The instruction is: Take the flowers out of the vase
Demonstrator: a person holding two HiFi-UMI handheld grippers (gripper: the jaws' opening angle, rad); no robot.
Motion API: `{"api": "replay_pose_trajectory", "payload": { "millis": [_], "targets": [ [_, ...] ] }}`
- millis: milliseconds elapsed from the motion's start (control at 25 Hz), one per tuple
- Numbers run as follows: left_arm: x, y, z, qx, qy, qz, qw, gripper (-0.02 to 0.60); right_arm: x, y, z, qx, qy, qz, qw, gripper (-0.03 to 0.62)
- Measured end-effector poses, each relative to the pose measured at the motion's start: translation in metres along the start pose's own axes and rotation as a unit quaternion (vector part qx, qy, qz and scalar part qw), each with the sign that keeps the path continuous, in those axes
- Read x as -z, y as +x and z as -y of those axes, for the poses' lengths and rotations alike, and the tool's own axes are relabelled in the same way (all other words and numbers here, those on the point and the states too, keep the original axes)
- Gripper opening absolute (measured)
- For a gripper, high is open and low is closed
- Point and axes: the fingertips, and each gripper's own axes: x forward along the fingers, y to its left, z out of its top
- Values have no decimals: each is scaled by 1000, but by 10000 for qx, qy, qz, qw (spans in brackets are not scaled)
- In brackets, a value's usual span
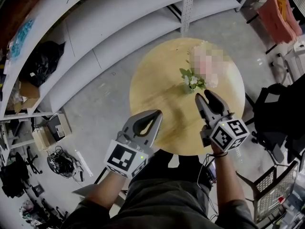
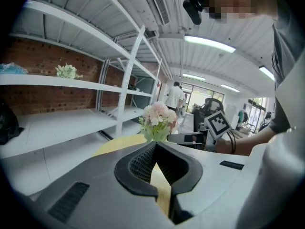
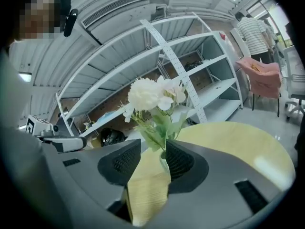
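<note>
Light, soft-headed flowers [image 1: 193, 80] stand in the vase [image 3: 165, 162] on the desk [image 1: 157, 94], probably best pinched low on their bunched stems; right tongs [image 1: 204, 95] gape empty just before them, left tongs [image 1: 158, 112] closed, empty.

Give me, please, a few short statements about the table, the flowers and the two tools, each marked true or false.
1. The flowers stand on a round wooden table. True.
2. The right tool is shut. False: its jaws stand apart, pointing toward the flowers.
3. The left tool grips the flowers. False: its jaws are together with nothing in them, off to the side of the flowers.
4. White shelves stand beyond the table. True.
</note>
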Motion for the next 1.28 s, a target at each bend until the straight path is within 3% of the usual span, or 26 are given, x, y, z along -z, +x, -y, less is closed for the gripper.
{"api": "replay_pose_trajectory", "payload": {
  "millis": [320,600,840,1280],
  "targets": [
    [23,4,-8,-245,-173,-208,9993,9,25,30,22,10,-263,-238,9994,164],
    [26,9,-16,-384,-229,-302,9985,9,24,51,29,-107,-435,-289,9986,179],
    [29,15,-15,-427,-262,-358,9981,9,25,62,28,-296,-547,-374,9974,179],
    [28,15,-15,-429,-252,-376,9981,9,23,65,27,-249,-701,-327,9967,166]
  ]
}}
